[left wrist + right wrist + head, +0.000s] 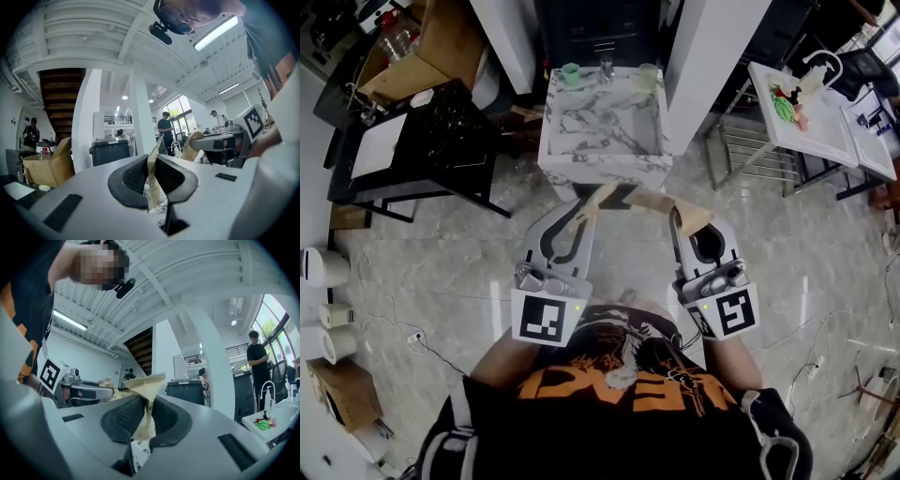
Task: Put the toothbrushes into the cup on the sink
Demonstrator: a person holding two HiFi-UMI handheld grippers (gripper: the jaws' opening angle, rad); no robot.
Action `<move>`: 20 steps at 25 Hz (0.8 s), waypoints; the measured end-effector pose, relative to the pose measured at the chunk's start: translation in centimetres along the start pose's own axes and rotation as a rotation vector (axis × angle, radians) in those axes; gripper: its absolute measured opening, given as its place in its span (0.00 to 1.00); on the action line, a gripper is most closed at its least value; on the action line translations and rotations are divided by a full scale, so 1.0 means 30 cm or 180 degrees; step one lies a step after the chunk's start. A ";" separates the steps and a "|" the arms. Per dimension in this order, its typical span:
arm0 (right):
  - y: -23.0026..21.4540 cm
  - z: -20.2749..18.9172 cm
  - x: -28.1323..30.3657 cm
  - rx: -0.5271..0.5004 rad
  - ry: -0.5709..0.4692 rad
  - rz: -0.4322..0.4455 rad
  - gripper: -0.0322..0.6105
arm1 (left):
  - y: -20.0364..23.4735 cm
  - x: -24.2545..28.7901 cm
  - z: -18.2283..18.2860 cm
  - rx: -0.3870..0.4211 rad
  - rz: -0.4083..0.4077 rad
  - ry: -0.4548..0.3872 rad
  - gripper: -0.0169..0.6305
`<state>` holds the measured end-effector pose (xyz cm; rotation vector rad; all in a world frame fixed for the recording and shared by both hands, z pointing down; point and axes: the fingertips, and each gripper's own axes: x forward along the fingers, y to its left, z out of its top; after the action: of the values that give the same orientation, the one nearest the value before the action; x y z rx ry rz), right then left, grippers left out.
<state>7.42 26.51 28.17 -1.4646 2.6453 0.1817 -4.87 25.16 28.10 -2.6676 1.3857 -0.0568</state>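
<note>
A beige paper toothbrush packet (642, 200) is stretched between my two grippers in front of the marble sink (605, 159). My left gripper (586, 208) is shut on the packet's left end, which stands pinched between the pads in the left gripper view (152, 180). My right gripper (686, 223) is shut on the right end, crumpled paper (147, 394) rising out of its jaws. A green cup (571, 75) stands at the sink's back left, a pale cup (648, 77) at the back right, and the faucet (607, 67) between them. No bare toothbrush shows.
A black table (422, 141) with a cardboard box (412, 56) stands left of the sink. A white table (806, 122) with a green item is at the right. White pillars (712, 56) flank the sink. Cables and paper rolls (323, 267) lie on the floor at left.
</note>
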 end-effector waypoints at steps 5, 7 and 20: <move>-0.065 0.020 -0.042 -0.0044 -0.0061 0.0053 0.14 | -0.055 0.032 0.028 0.0020 0.0095 -0.0049 0.11; -0.086 0.028 -0.059 -0.0056 -0.0097 0.0093 0.14 | -0.074 0.037 0.033 0.0027 0.0155 -0.0054 0.11; -0.232 -0.050 0.090 -0.0050 0.0006 0.0134 0.14 | 0.046 0.201 -0.039 -0.0054 0.0307 0.0012 0.11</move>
<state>11.84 20.36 28.88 -1.4151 2.6837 0.2054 -2.63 19.35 28.90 -2.6110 1.5203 -0.0402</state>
